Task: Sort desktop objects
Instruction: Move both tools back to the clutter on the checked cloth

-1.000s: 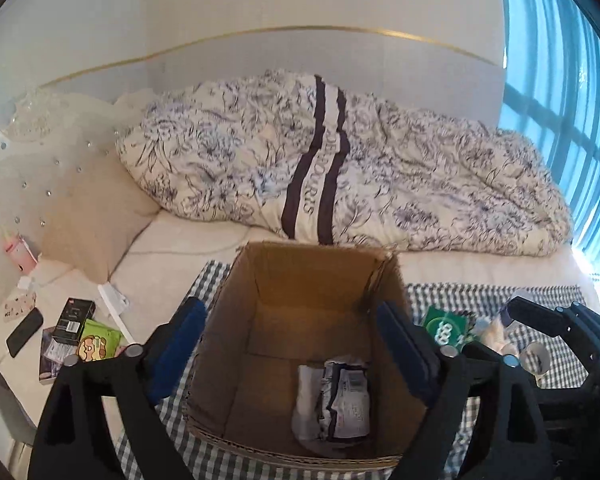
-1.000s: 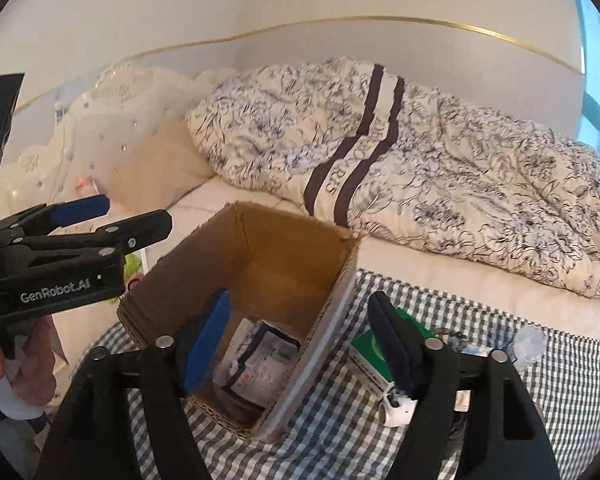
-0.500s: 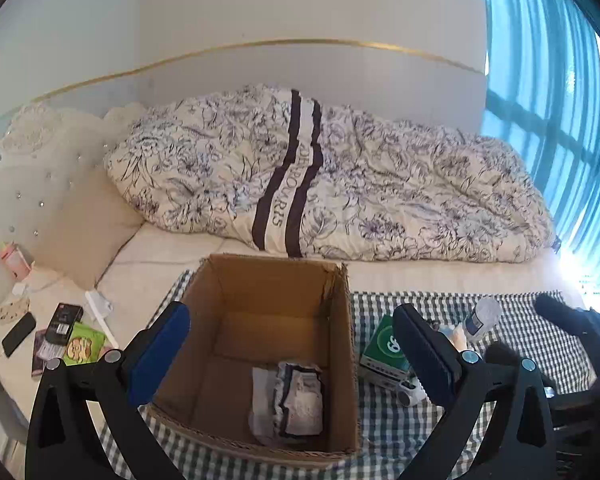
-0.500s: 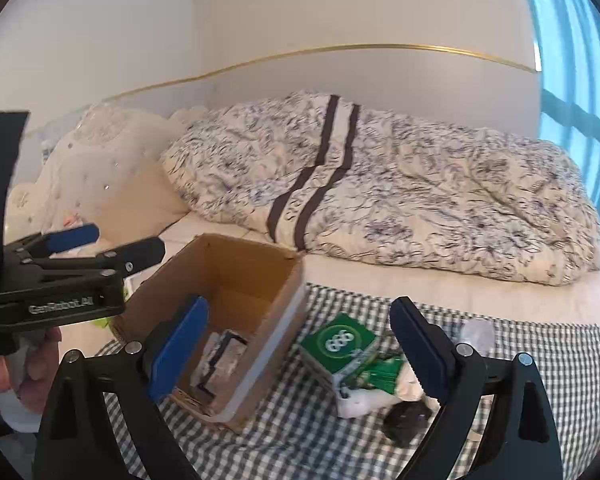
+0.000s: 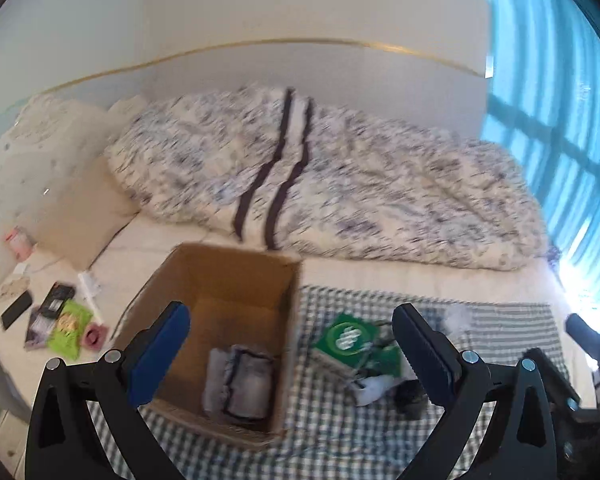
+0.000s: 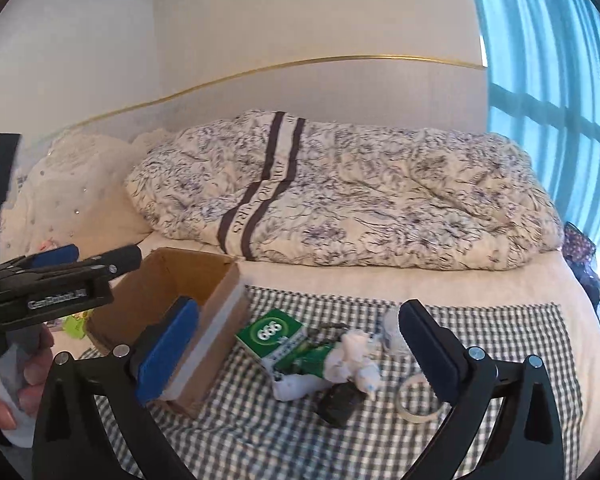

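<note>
1. Both claws wide, empty: left gripper [image 5: 292, 354], right gripper [image 6: 296, 344].
2. Green box [image 6: 270, 333] lies on the checked cloth [image 6: 500, 320], just right of the cardboard box [image 6: 204, 276].
3. Likely light and stiff; pinch across its short sides.
4. Crumpled tissue [image 6: 354, 354], tape roll [image 6: 416, 398] and a dark item [image 6: 340, 402] crowd its right, near side.

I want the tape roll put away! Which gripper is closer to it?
Right. The right gripper hovers just above the tape roll; the left gripper is away beside the cardboard box.
</note>
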Demonstrator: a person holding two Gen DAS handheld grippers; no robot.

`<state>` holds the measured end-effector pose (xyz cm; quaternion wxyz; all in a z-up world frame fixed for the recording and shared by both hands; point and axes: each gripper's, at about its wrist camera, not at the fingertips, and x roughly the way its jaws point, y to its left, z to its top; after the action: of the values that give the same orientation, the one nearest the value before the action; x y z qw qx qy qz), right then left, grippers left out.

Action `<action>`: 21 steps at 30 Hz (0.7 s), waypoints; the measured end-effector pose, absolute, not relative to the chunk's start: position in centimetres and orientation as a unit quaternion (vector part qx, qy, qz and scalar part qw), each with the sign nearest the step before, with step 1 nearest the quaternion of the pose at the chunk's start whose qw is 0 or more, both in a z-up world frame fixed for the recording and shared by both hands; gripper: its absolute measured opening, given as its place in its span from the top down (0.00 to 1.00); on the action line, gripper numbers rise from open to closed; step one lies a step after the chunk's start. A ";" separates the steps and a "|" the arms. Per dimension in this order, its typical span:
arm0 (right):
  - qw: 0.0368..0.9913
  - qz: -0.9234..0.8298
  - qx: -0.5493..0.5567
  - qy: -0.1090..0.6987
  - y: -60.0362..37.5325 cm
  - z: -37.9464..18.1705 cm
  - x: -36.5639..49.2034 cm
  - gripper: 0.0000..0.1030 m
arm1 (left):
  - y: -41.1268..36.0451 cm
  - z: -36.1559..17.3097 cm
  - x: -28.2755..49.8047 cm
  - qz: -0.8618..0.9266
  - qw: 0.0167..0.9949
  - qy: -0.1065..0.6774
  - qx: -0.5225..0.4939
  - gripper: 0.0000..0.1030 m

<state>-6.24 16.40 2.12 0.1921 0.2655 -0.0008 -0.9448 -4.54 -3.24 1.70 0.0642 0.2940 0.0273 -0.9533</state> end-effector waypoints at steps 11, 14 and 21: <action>0.151 -0.949 0.276 -0.025 22.6 0.9 -6.1 0.02 | 1.7 0.6 -3.5 -0.967 0.020 -0.021 0.253 0.00; 0.142 -0.948 0.282 -0.030 23.9 0.2 -6.5 0.02 | 2.8 -0.8 -3.8 -0.964 0.000 -0.018 0.264 0.00; 0.117 -0.946 0.301 -0.027 26.2 -2.0 -7.5 0.02 | 5.4 -5.1 -4.7 -0.943 -0.151 0.018 0.296 0.00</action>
<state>-7.54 26.17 -2.03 0.1168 0.3010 -0.0267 -0.9461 -4.66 5.37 -5.08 -0.1511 0.2961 0.0185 -0.9429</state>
